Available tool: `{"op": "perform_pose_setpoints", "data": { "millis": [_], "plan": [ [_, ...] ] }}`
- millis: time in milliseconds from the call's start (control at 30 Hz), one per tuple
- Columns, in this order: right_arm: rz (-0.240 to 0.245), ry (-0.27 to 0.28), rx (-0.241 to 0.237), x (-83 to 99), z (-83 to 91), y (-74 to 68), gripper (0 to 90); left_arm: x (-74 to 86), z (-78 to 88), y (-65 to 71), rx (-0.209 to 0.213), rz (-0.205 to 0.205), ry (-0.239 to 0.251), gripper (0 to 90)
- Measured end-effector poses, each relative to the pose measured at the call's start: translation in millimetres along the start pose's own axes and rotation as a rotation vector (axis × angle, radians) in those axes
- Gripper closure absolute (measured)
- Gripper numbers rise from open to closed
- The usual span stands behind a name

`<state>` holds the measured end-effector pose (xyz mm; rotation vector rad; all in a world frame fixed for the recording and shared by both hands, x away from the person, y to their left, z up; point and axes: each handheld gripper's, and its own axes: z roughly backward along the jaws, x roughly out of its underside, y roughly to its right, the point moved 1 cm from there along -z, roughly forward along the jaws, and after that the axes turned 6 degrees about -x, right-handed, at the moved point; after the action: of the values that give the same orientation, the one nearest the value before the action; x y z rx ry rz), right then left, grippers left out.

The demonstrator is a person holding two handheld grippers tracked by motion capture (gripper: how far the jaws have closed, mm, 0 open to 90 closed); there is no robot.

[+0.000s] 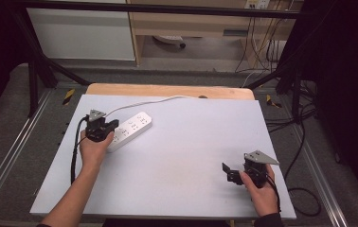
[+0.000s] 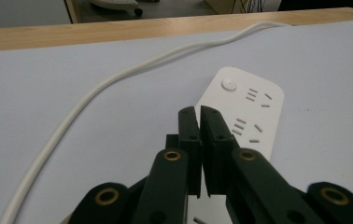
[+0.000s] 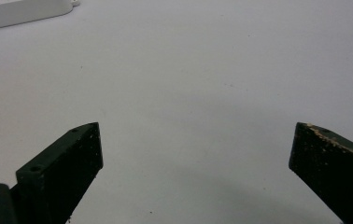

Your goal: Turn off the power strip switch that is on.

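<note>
Your left gripper (image 2: 199, 116) hovers, jaws pressed together on nothing, over the near end of the white power strip (image 2: 247, 114) at the table's (image 1: 177, 156) left, while your right gripper (image 3: 195, 154) waits wide open and empty, so the real work looks not yet begun.

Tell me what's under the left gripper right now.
The white power strip lies under the shut left gripper, flat on the grey table top. Its near end sockets are covered by the jaws.
</note>
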<state>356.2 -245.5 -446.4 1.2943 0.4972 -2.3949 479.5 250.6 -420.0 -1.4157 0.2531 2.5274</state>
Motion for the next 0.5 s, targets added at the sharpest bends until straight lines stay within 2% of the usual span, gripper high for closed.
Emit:
{"op": "perform_pose_setpoints", "data": {
  "millis": [100,300,433,500],
  "plan": [
    [0.005,-0.001,-0.001,0.1,-0.2,-0.2,3.6,2.2,-1.7,-0.6,0.02,0.009,0.0,90.0],
    [0.009,-0.002,0.001,-0.5,-0.1,-0.9,3.6,2.2,-4.0,1.7,0.043,-0.008,0.013,90.0],
    [0.008,-0.006,0.0,-0.3,-0.6,-1.1,3.5,3.6,-7.7,0.7,0.012,-0.031,-0.003,90.0],
    [0.01,-0.004,-0.003,-0.3,-0.8,-1.7,3.5,5.7,-10.5,-1.4,0.004,-0.028,-0.015,90.0]
  ]
}}
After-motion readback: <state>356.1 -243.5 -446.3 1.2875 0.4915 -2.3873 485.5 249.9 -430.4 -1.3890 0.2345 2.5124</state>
